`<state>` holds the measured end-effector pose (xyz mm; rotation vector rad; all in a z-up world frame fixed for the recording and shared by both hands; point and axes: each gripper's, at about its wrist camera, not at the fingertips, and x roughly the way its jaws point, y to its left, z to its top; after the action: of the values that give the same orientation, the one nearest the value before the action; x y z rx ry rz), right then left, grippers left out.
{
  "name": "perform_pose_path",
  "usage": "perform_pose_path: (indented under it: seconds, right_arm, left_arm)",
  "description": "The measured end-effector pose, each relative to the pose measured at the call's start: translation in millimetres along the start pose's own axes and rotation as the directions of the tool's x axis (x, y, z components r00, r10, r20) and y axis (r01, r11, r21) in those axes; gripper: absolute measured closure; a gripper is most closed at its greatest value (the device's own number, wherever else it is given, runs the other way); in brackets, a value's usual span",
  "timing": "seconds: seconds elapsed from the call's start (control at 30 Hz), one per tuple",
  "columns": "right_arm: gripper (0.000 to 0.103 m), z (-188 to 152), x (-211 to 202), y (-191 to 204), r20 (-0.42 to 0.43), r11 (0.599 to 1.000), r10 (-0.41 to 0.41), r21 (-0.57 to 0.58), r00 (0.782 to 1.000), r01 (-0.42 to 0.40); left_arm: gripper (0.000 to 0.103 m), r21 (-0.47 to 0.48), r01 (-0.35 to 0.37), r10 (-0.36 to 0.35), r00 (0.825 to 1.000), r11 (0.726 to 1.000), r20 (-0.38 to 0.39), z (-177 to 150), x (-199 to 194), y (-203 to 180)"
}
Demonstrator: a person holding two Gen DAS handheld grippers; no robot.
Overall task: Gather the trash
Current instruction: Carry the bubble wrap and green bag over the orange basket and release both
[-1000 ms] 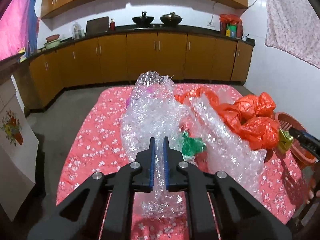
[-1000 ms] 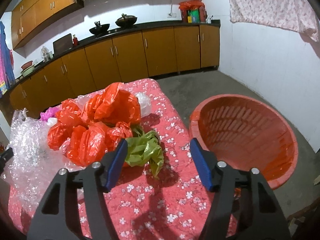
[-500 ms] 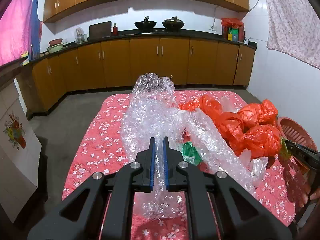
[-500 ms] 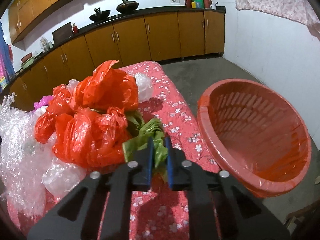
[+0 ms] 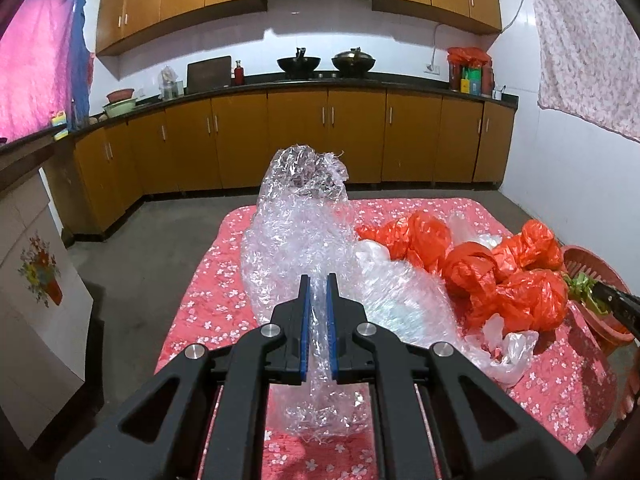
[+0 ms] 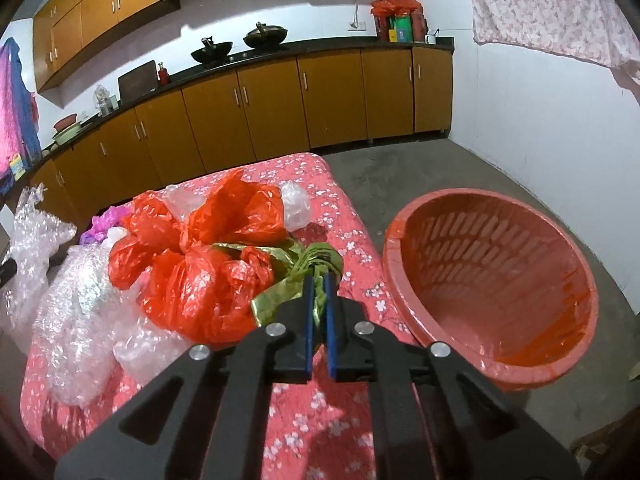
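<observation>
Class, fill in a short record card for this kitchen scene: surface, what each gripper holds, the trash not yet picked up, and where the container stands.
Surface: table under a red floral cloth
Left gripper: shut on clear bubble wrap
Right gripper: shut on green plastic bag
Loose trash: red plastic bags, clear plastic pieces
Container: red basket on the floor beside the table, nothing visible inside

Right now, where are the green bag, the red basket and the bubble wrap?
green bag (image 6: 304, 266), right wrist view, crumpled part just ahead of the claw.
red basket (image 6: 496, 276), right wrist view, slotted inner wall.
bubble wrap (image 5: 298, 240), left wrist view, middle of the raised heap.
</observation>
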<state>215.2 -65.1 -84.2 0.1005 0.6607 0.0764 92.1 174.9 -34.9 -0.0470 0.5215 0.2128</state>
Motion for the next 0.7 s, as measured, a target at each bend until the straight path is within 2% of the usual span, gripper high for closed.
perform_pose_path:
  seconds: [0.3, 0.7]
  right_arm:
    - [0.097, -1, -20, -6, 0.025, 1.0, -0.004, -0.005, 1.0, 0.004]
    - [0.097, 5, -41, -21, 0.07, 0.999, -0.045, 0.012, 0.997, 0.044]
  left_arm:
    - [0.096, 0.01, 0.011, -0.012, 0.999, 1.0, 0.032, 8, -8, -3]
    - [0.096, 0.026, 0.077, -0.078, 0.995, 0.997, 0.06, 16, -18, -24]
